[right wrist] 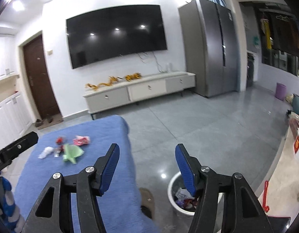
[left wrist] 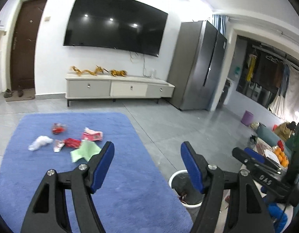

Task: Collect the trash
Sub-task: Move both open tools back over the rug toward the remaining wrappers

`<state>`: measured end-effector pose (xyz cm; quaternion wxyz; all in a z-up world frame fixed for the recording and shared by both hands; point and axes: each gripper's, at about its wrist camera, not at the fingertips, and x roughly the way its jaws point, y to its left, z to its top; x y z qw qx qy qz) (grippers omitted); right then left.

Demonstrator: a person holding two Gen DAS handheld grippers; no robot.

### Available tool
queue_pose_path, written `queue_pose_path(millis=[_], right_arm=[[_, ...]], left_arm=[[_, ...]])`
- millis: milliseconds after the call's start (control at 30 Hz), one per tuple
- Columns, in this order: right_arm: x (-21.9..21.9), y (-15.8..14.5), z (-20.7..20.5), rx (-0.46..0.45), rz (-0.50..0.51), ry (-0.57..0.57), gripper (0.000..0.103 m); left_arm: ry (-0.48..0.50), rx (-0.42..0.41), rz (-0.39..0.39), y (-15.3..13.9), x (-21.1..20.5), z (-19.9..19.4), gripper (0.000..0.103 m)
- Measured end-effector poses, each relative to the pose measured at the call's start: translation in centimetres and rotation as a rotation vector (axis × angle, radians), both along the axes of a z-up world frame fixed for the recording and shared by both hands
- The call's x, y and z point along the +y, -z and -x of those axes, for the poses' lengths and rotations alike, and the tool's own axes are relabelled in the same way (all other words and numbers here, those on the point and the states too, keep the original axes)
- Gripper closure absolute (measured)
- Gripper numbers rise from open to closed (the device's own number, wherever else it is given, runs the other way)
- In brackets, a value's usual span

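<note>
Several pieces of trash lie on a blue rug (left wrist: pixel 110 184): a white crumpled tissue (left wrist: pixel 40 142), a red wrapper (left wrist: pixel 58 129), a pink carton (left wrist: pixel 92 135), a red packet (left wrist: pixel 72 142) and a green paper (left wrist: pixel 85 151). The pile also shows in the right wrist view (right wrist: pixel 71 151). A white trash bin (right wrist: pixel 175 192) with trash inside stands on the floor right of the rug; it also shows in the left wrist view (left wrist: pixel 178 184). My left gripper (left wrist: pixel 147 167) is open and empty, above the rug's right edge. My right gripper (right wrist: pixel 147 169) is open and empty, above the bin.
A TV cabinet (left wrist: pixel 120 87) stands under a wall TV (left wrist: pixel 114 22). A grey fridge (left wrist: pixel 200 66) stands at the right, a purple bin (left wrist: pixel 247 117) beyond it. A table with oranges (left wrist: pixel 281 155) is at the far right. A slipper (right wrist: pixel 147 198) lies by the rug.
</note>
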<state>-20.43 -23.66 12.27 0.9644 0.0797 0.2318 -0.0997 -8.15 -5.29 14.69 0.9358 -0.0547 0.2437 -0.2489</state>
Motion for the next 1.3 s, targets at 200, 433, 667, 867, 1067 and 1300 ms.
queue_pose_path(millis=[200, 433, 667, 867, 1067, 1300], right_arm=[[3.6, -2.6, 2.6, -0.061, 0.032, -0.074, 0.045], [5.1, -3.5, 4.0, -0.099, 0.032, -0.134, 0.044], [4.6, -3.3, 4.3, -0.12, 0.008, -0.154, 0.042], [3.6, -1.8, 2.7, -0.078, -0.026, -0.155, 0.041], [3.8, -0.7, 0.6, -0.033, -0.03, -0.173, 0.041], [2.9, 2.1, -2.7, 0.041, -0.044, -0.171, 0.04]], left_arm=[[-0.083, -0.045, 0.034, -1.8, 4.9, 2.9, 0.034], [-0.208, -0.044, 0.06, -1.8, 9.8, 4.5, 0.034], [-0.297, -0.007, 0.073, -0.6, 13.1, 3.6, 0.034], [-0.328, 0.03, 0.049, 1.1, 13.1, 1.5, 0.034], [-0.37, 0.08, 0.004, 3.6, 13.8, -1.6, 0.034], [-0.402, 0.152, -0.05, 8.0, 16.2, -5.5, 0.034]])
